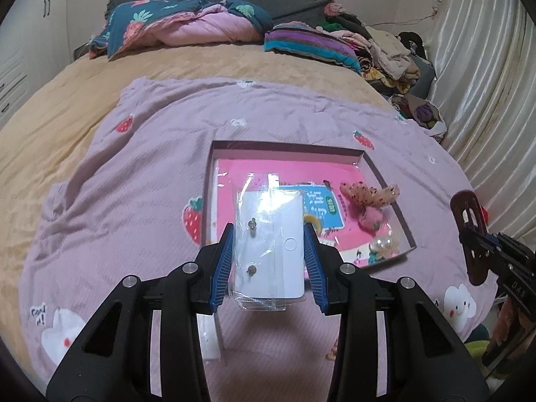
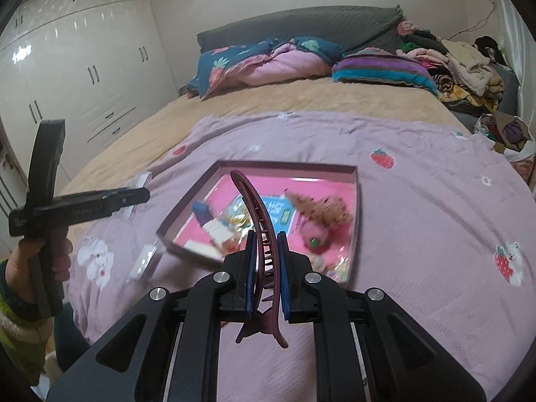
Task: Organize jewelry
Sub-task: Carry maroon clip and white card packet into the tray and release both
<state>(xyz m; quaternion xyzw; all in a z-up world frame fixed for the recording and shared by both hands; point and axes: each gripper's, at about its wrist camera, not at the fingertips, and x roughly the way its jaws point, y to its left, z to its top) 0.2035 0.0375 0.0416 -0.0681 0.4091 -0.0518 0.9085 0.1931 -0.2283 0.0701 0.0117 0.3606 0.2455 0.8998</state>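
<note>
**Clear plastic and maroon clip held above the tray: slip risks noted**

Clear plastic is what the left gripper (image 1: 268, 261) is clamped on: an earring card in a clear sleeve (image 1: 269, 244), pinched by its two long edges between the blue pads (image 1: 222, 268). Two small studs are seen on the card. The sleeve is held over the near-left corner of the pink-lined tray (image 1: 385, 181), above the lilac blanket (image 1: 134, 174).

The right gripper (image 2: 266, 264) is closed on a maroon hair clip (image 2: 258, 221), gripped across its curved spine, teeth facing right. The clip's tip is seen against the tray (image 2: 356, 194) interior, near its front edge; its height above the tray cannot be judged.

Already in the tray: a brown-and-pink fuzzy hair ornament (image 1: 368, 201) toward the right wall, a pearl-like piece in a bag (image 1: 383, 246) at the near-right corner, and printed cards on the floor. Beside the tray's left wall, small packets (image 2: 144, 261) are left on the blanket.

Risks, as judged:
- The sleeve is slick and flexible; bowing under edge pressure could let it squirt out of the pads before it is over the tray.
- The clip is held on a curved, narrow spine; rotation in the grip is likely, and a drop could land on the rim or knock the fuzzy ornament.
- Both grippers are converging on the same near edge of the tray; a collision could be caused if both are lowered together.
- The tray sits on soft bedding, so a push on its wall could tilt or slide it.
</note>
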